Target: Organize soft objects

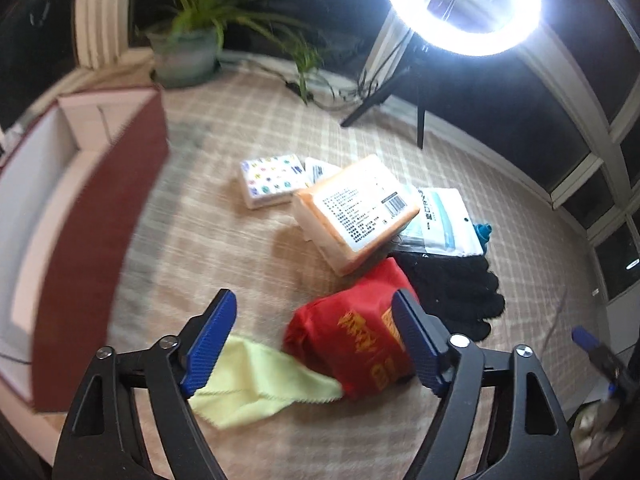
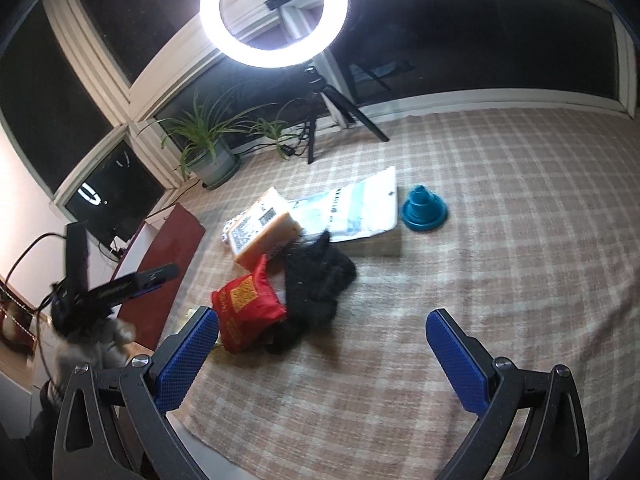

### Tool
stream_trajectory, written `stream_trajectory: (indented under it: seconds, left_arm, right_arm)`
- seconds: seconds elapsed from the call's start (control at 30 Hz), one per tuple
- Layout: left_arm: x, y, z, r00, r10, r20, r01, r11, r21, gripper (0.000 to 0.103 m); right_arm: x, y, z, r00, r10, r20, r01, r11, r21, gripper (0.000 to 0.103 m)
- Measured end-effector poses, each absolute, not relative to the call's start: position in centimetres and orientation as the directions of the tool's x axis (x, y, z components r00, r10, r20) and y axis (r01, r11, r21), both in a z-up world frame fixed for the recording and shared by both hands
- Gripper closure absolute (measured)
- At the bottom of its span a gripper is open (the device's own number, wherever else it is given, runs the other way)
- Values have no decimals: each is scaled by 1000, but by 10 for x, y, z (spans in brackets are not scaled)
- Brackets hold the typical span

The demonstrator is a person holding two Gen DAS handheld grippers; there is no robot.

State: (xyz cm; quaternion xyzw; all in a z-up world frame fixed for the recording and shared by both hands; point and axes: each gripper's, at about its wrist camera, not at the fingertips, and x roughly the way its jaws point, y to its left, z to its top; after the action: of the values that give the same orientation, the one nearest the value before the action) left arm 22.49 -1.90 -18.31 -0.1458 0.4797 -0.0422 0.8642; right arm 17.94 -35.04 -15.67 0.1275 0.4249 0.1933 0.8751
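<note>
My left gripper [image 1: 316,308] is open and hangs over a red fabric bag [image 1: 352,344] with yellow print and a pale yellow cloth [image 1: 256,384]; its pads touch neither. Black knit gloves [image 1: 452,288] lie just right of the bag. Behind them lie an orange tissue pack [image 1: 356,212], a white patterned pack [image 1: 272,178] and a clear plastic packet [image 1: 444,220]. My right gripper [image 2: 323,320] is open over the checked cloth, nothing between its fingers. The red bag [image 2: 248,312] and the gloves [image 2: 316,280] lie ahead of it to the left.
An open dark-red box [image 1: 100,240] with a white inside stands at the left. A blue cone-shaped object [image 2: 422,210] sits beside the plastic packet [image 2: 356,208]. At the back stand a potted plant [image 2: 212,160] and a ring light on a tripod [image 2: 312,128].
</note>
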Motion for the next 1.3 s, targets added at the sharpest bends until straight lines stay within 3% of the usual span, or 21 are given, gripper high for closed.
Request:
stream_trajectory:
  seconds: [0.13,0.43,0.77,1.3]
  left_arm:
    - [250,-29,-204,461,-259,-849,-75,942,-328,49]
    - [273,-34,-234,372,-272,-888,-111,936,-333,51]
    - [260,-69,-243,298,-382,-875,-5,916,-401,55]
    - [220,-120,-241,274,-428,-861,132,904,-408,55]
  right_arm:
    - [175,-371,-162,567,436,-699,-191,895,403,1]
    - [163,-407,-176,576,418,-703,-119,893,434,1]
    - [164,-421,-184,563,428,-707,-99,885,456,1]
    - [166,-402,-193,502,469,-726,-175,878,446,1]
